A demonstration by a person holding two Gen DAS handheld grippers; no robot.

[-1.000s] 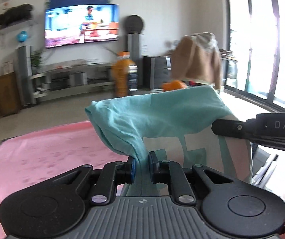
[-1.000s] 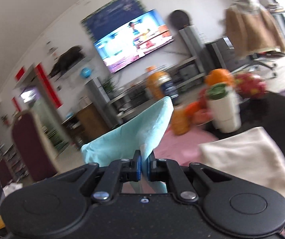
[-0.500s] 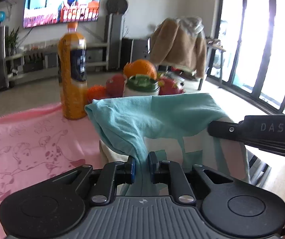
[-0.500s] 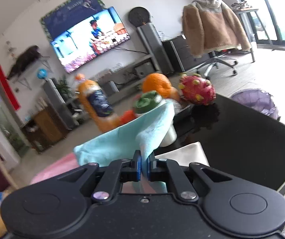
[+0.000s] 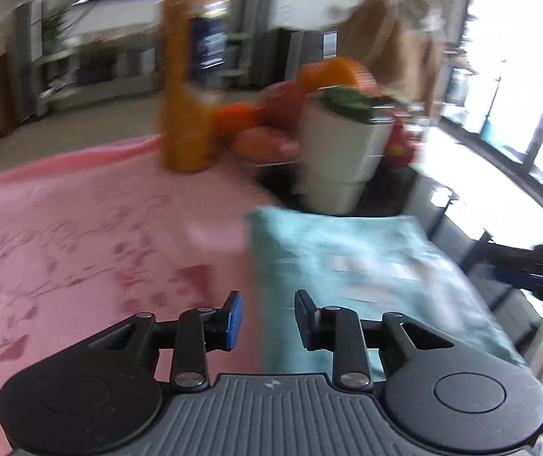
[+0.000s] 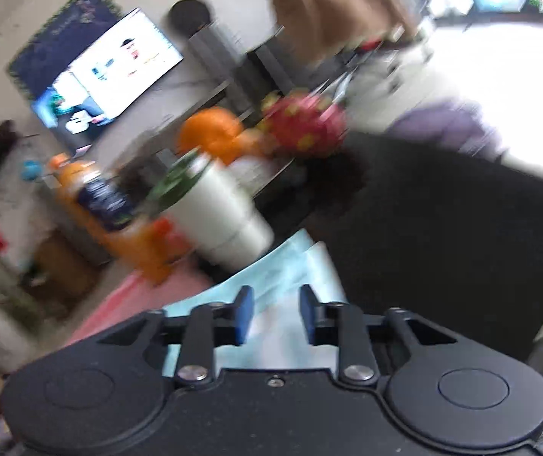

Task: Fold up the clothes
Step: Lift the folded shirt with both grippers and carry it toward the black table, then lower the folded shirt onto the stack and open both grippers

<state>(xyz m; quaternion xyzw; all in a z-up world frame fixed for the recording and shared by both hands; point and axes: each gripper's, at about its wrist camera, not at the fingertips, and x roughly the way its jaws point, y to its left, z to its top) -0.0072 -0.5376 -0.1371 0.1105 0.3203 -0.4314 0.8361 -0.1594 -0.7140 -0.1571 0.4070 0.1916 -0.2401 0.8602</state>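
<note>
Left hand-held gripper (image 5: 265,319) jaws apart, holding nothing; right hand-held gripper (image 6: 276,317) likewise spread and empty. Teal garment (image 5: 351,266) lies flat as a folded rectangle on the surface (image 6: 442,220), its left edge over the pink cloth (image 5: 81,235). Behind it: white cup (image 5: 341,159), orange bottle (image 5: 187,76), fruit (image 6: 301,125). Looks like a release after laying a fold; whether another fold is due is unclear, frames blurred.
</note>
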